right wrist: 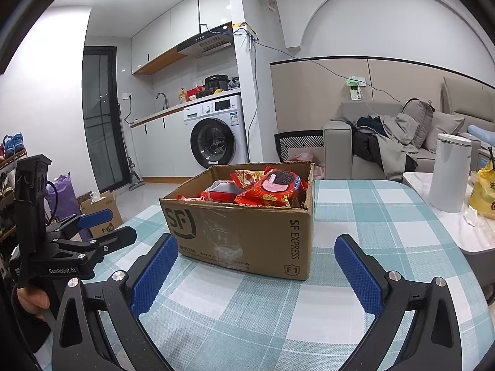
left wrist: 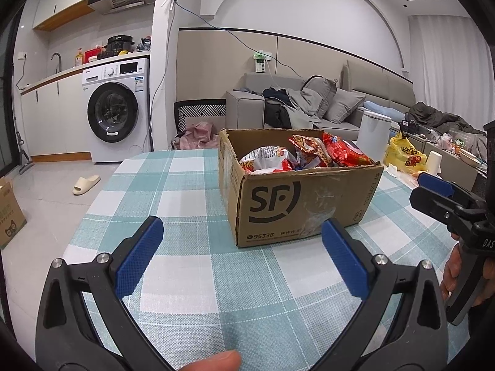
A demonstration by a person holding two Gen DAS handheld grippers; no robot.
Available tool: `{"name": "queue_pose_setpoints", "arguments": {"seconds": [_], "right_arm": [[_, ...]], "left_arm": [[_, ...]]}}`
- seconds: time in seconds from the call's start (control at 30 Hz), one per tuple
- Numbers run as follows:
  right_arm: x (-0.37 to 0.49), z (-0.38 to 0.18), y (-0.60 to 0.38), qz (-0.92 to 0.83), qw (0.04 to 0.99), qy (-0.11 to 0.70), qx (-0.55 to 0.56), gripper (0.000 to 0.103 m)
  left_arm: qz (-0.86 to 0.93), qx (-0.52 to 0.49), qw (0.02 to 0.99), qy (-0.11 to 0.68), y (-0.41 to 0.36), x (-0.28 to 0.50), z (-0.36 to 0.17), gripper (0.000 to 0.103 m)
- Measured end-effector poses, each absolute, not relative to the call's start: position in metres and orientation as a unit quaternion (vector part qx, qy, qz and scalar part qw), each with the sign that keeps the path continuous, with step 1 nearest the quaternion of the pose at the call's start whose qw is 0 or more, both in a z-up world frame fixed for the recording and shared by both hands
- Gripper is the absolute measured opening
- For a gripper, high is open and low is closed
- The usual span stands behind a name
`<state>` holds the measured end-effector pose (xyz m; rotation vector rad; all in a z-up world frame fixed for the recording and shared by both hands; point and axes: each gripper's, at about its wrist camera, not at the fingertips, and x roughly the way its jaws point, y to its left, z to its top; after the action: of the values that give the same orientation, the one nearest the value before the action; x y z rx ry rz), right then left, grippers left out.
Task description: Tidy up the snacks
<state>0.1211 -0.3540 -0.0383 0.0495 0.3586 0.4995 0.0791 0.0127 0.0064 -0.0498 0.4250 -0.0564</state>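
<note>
An open cardboard SF box (left wrist: 297, 204) stands on the checked tablecloth (left wrist: 185, 278); it also shows in the right wrist view (right wrist: 247, 232). Several red and white snack packets (left wrist: 309, 154) fill it, among them a red cookie pack (right wrist: 275, 188). My left gripper (left wrist: 241, 256) is open and empty, low over the table a little short of the box. My right gripper (right wrist: 256, 272) is open and empty, just in front of the box. Each gripper shows in the other's view, the right (left wrist: 433, 188) at the box's right, the left (right wrist: 102, 225) at its left.
A white cylindrical bin (right wrist: 451, 173) and a yellow bag (right wrist: 485, 194) stand on a side table at the right. A sofa (left wrist: 340, 105) with clothes lies behind. A washing machine (left wrist: 117, 108) and kitchen counter are at the back left. A cardboard box (right wrist: 99, 213) sits on the floor.
</note>
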Motion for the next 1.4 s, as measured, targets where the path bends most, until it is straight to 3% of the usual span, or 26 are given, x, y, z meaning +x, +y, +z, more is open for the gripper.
{"name": "queue_pose_setpoints", "arguments": {"seconds": [1.4], "right_arm": [[0.1244,-0.0439,-0.3547,0.248,0.951,0.182,0.034,0.103]], "left_arm": [[-0.027,-0.025,0.977,0.211,0.0132,0.0813,0.0043,0.102]]}}
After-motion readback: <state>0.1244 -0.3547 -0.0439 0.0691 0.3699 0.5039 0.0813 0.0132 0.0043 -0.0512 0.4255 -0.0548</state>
